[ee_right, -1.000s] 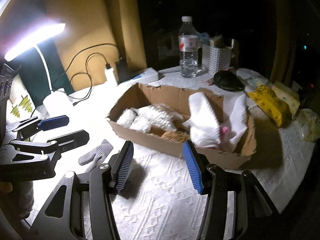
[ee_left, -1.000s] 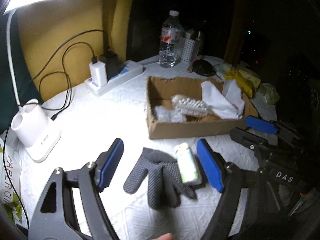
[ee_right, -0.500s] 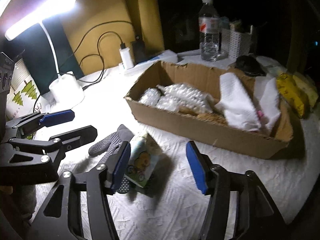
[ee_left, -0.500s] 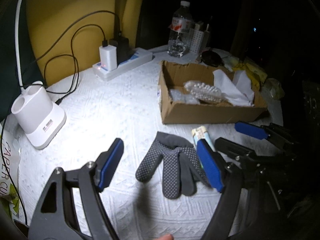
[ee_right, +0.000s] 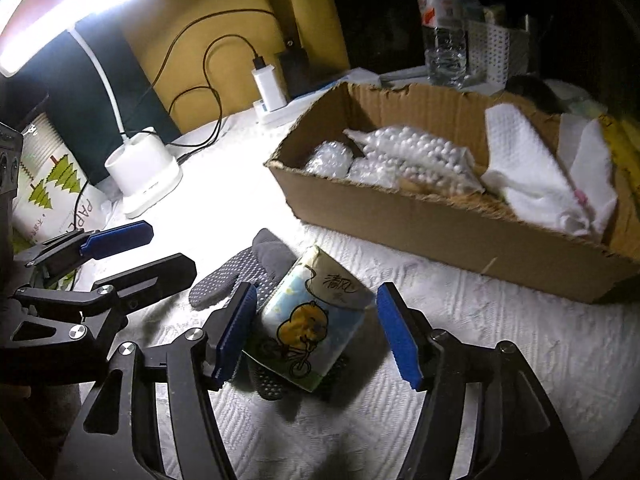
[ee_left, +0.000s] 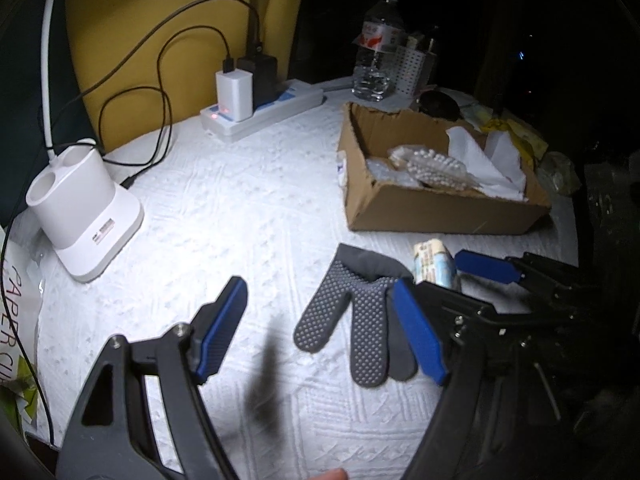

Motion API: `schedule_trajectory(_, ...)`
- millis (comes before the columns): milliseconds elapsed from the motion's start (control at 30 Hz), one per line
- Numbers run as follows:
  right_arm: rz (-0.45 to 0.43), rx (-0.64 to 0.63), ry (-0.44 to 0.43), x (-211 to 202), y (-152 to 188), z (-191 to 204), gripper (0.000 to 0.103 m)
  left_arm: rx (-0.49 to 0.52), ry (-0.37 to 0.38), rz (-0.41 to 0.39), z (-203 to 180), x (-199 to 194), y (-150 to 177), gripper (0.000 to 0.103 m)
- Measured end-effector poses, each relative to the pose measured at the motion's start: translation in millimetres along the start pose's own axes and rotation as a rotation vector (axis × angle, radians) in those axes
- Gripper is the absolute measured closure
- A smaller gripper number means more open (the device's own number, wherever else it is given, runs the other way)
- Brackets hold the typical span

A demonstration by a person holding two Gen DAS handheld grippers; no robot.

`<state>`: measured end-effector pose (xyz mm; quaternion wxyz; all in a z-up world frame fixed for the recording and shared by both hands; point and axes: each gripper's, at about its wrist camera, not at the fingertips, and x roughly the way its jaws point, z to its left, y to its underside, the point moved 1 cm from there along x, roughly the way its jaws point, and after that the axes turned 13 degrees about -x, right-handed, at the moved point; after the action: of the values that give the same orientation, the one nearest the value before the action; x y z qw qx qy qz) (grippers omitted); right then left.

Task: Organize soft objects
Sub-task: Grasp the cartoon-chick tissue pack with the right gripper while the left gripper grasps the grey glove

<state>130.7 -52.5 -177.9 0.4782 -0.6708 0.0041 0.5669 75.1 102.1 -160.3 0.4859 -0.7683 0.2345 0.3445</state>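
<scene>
A small tissue pack (ee_right: pixel 310 326) printed with a yellow cartoon duck on a bicycle lies on the white textured table cover (ee_right: pixel 500 344), partly on top of a grey dotted glove (ee_right: pixel 244 268) spread flat just in front of the cardboard box (ee_right: pixel 440 220). The right gripper (ee_right: pixel 316 330) straddles the pack with its jaws wide; they have just been opening, and the right blue pad stands clear of the pack, while the left pad looks very close to its edge, though whether it touches is hard to tell. Only the right wrist view shows the pack's printed face; the left wrist view catches just its end (ee_left: pixel 434 266) past the glove (ee_left: pixel 352 316), beside the right gripper's blue pad. The left gripper (ee_left: pixel 328 330) hangs open over the glove's fingers with nothing held. The box (ee_left: pixel 432 208) holds bags of white foam beads (ee_right: pixel 416 156) and folded white cloths (ee_right: pixel 532 176). Behind it stand a water bottle (ee_left: pixel 378 52) and a white perforated basket (ee_left: pixel 412 66); to the left lie a power strip (ee_left: pixel 276 112) with chargers and a white lamp base (ee_left: pixel 80 208), whose lit head (ee_right: pixel 72 8) only the right view shows.
</scene>
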Motion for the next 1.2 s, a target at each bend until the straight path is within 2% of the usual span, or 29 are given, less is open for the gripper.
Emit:
schedule_trajectory(200,0.005,0.04,-0.057,2.7,2.8,-4.2,0.036,0.009,-0.003,0.002,-2.5,-0.6,0.9,0.026)
schedule_trajectory(267,0.004,0.057,-0.101,3.3,4.7,-5.0,0.04,0.012,-0.005,0.002,-3.6,-1.2,1.4,0.026)
schedule_trajectory(367,-0.008,0.061,-0.109,-0.3,5.6,-4.8,0.043,0.012,-0.007,0.004,-4.8,-1.5,2.8,0.026)
schedule_trajectory(667,-0.056,0.043,-0.005,-35.6,8.8,-22.2,0.045,0.049,-0.003,0.029,-25.9,10.1,8.2,0.026)
schedule_trajectory(800,-0.047,0.042,0.056,-42.7,17.7,-35.6,0.045,0.082,-0.004,0.056,-39.9,22.4,13.5,0.026)
schedule_trajectory(1067,-0.036,0.064,0.117,-55.0,34.4,-60.8,0.045,0.143,-0.025,0.091,-55.6,45.0,25.7,0.028)
schedule_trajectory(1200,-0.028,0.053,0.15,-59.8,38.9,-68.2,0.045,0.163,-0.035,0.113,-60.2,53.1,30.9,0.051)
